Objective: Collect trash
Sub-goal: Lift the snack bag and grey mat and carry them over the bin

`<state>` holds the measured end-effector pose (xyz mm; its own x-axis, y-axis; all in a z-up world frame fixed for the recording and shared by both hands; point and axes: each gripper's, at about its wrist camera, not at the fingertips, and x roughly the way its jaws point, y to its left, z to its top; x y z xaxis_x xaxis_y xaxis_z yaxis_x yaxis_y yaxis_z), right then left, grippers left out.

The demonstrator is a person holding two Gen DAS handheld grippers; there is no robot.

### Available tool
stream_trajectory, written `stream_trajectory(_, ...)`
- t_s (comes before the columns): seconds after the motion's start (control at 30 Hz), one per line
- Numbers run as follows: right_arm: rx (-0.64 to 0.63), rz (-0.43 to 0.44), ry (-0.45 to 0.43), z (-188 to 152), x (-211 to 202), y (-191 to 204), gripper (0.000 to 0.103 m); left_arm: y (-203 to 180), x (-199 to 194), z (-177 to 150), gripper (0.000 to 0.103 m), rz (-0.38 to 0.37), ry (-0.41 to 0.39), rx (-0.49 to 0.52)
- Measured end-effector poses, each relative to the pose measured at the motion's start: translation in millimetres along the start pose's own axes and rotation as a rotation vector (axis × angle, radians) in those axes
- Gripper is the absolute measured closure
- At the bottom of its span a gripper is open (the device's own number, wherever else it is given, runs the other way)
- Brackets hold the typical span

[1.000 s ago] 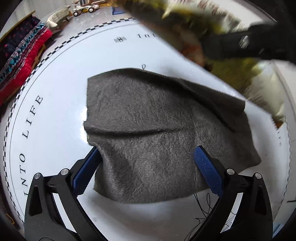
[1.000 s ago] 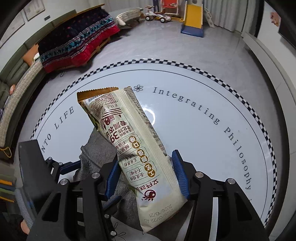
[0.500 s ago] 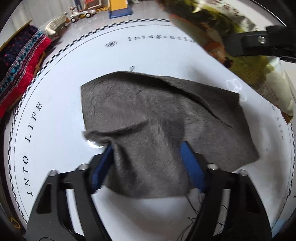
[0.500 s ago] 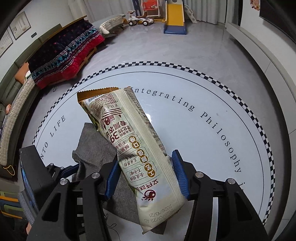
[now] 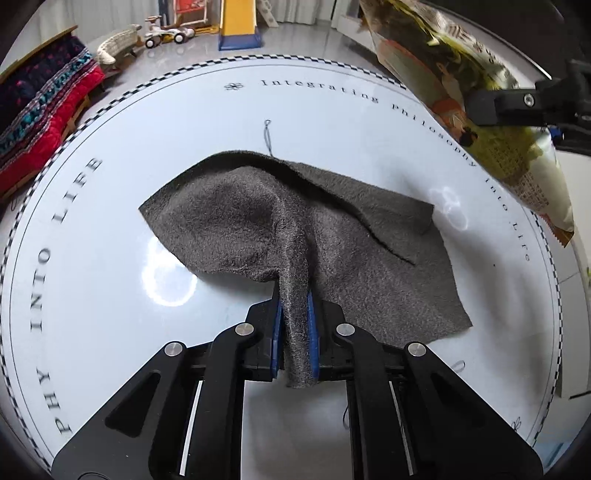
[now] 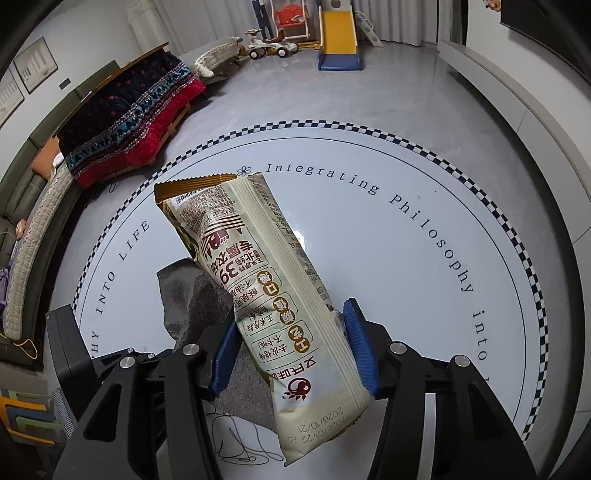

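A grey felt cloth (image 5: 332,229) lies on the round white table (image 5: 92,258). My left gripper (image 5: 294,295) is shut on a pinched fold of the cloth at its near edge. The cloth also shows in the right wrist view (image 6: 192,295), below and left of the packet. My right gripper (image 6: 291,343) is shut on a cream snack packet (image 6: 266,288) and holds it above the table. The packet also shows at the upper right of the left wrist view (image 5: 480,110), in the right gripper's black finger.
Loose dark threads (image 6: 236,435) lie on the table near its front edge, and one thread (image 5: 267,133) lies beyond the cloth. The table has a checkered rim (image 6: 369,129). A sofa with a red blanket (image 6: 129,122) and toys (image 6: 332,33) stand beyond it.
My left gripper went from open around the cloth's near edge to shut on it, gathering the cloth into a fold. The right gripper rose a little, packet still held.
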<state>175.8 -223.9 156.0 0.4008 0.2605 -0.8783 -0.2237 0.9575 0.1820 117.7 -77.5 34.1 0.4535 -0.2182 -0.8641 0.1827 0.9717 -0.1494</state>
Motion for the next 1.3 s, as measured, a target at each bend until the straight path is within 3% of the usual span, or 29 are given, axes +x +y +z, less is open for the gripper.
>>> stream_trajectory(0.23,0.004,0.027,0.007,-28.5,-17.9,27.8,0.048,15.4,-40.7,-31.1,0.092,-0.006,-0.019,-0.021)
stream_trajectory(0.7,-0.074,0.06,-0.023,-86.4,-69.1,108.7,0.047,54.5,-143.4,-78.4,0.092,0.016,-0.157,-0.061)
stream_trajectory(1.3,-0.25,0.156,0.0,-151.5,-74.5,234.5,0.047,115.0,-227.7,-168.0,0.093,0.09,-0.266,-0.193)
